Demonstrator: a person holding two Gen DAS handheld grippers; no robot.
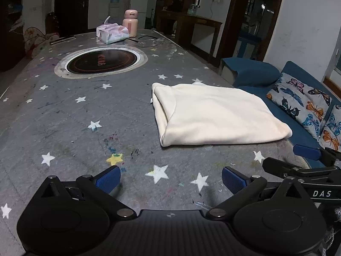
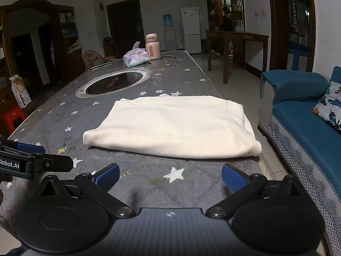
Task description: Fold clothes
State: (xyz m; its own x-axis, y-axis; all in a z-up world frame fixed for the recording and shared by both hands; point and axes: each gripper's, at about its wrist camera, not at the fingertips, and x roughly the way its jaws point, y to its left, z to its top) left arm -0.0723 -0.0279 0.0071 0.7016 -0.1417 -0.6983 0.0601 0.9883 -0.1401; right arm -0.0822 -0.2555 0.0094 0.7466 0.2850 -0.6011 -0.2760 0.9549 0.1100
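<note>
1. On the long grey star-printed table (image 2: 53, 123), left to right: round black inset cooktop (image 2: 114, 83), tissue pack (image 2: 136, 58), pink flask (image 2: 151, 47).
2. The folded cream cloth garment (image 2: 170, 125) lies flat near the table's right edge, beside the blue sofa (image 2: 307, 128).
3. Left gripper (image 1: 171, 179) and right gripper (image 2: 170, 178): jaws wide, empty, short of the garment.
4. Right view only: red stool (image 2: 13, 117). Left view only: full butterfly cushion (image 1: 298, 98).
</note>
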